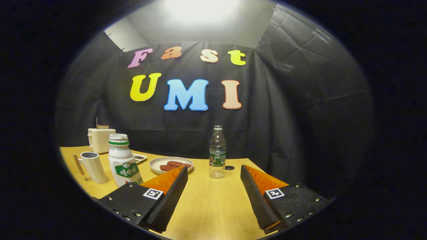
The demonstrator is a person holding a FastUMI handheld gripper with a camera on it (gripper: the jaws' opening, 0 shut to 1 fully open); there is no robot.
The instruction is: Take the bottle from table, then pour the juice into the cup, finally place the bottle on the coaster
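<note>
The clear bottle (217,152) stands upright on the bench (213,206), beyond my jaws, which gape wide and empty. The cup (94,167) waits well off beside a white bottle (122,160). I should centre, advance level, then close mid-body.

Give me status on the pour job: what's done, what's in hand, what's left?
Done: nothing yet. The clear bottle stands upright on the table, beyond the fingertips. In hand: the gripper is open and empty, lined up roughly toward that bottle. Left: grasp, pour into the white cup beside the white bottle, then set down; I can't make out a coaster for sure.
</note>
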